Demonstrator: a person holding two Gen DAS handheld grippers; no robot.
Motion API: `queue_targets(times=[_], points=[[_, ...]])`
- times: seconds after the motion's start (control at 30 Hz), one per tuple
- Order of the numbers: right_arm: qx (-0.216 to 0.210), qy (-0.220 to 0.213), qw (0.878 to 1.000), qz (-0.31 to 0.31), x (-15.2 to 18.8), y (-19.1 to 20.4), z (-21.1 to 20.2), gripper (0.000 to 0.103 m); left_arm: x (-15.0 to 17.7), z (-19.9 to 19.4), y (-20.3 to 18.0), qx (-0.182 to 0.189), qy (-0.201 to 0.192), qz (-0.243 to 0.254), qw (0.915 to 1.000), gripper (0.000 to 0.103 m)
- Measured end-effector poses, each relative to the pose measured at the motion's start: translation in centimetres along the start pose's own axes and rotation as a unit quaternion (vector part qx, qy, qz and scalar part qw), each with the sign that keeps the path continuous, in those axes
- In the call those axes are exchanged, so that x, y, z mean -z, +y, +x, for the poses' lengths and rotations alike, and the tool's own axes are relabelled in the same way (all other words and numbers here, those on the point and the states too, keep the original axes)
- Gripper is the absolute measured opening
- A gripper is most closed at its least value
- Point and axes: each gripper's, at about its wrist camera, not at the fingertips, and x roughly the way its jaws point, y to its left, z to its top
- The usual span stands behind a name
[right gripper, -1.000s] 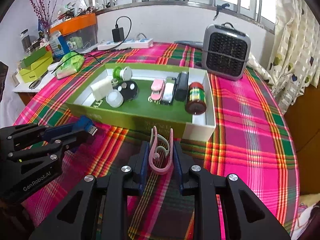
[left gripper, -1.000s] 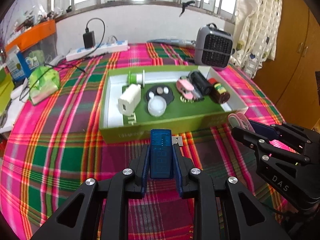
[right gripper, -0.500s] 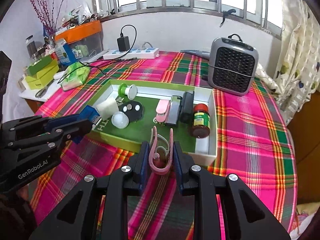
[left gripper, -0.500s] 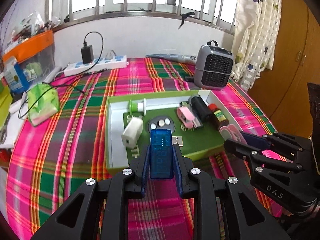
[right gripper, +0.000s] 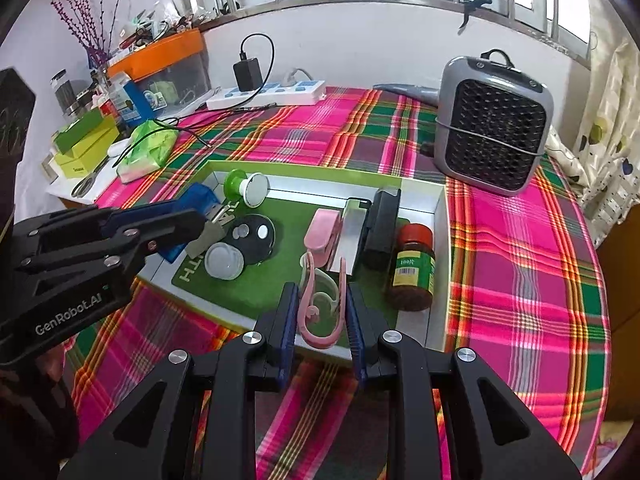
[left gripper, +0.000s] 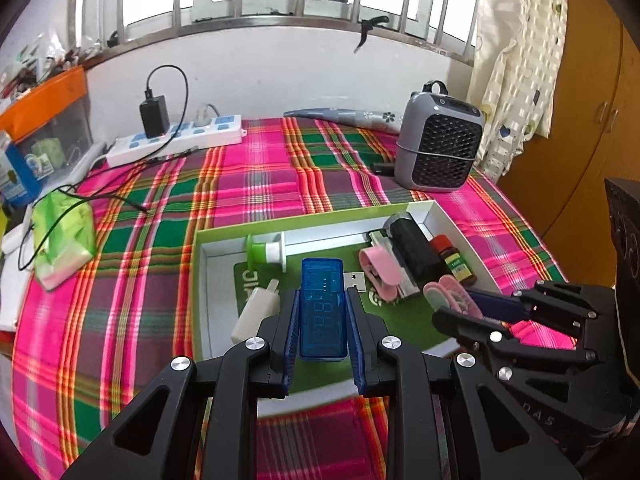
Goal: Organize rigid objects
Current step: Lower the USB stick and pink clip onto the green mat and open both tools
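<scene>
Left wrist view: the left tool [left gripper: 322,320] is gripping a blue USB meter [left gripper: 322,312] — the right tool [right gripper: 322,312] is clamping a pink clip [right gripper: 322,304] — both hovering over the green tray [right gripper: 438,216] for sorting.

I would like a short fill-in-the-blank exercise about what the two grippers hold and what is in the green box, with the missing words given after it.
1. The left gripper is shut on a translucent ____ USB meter.
2. The right gripper is shut on a pink ____.
3. In the green box, the brown bottle has a ____ cap.
4. Behind the box stands a grey ____ with a black grille.

Missing words: blue; clip; red; heater
</scene>
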Motion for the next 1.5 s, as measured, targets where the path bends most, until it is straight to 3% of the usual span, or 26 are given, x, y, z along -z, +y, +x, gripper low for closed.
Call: queue_targets(times=[0.53,1.5], points=[[-0.014,0.041,0.999,-0.023,-0.5,-0.3,2.8,0.025,-2.2,4.4,0.2,0.01,0.026,0.008,0.9996,0.021],[-0.001,0.036,0.998,-0.047,-0.7,-0.3,3.7,0.025,-2.4,7.6,-0.3,0.013,0.058,0.012,0.9982,0.022]])
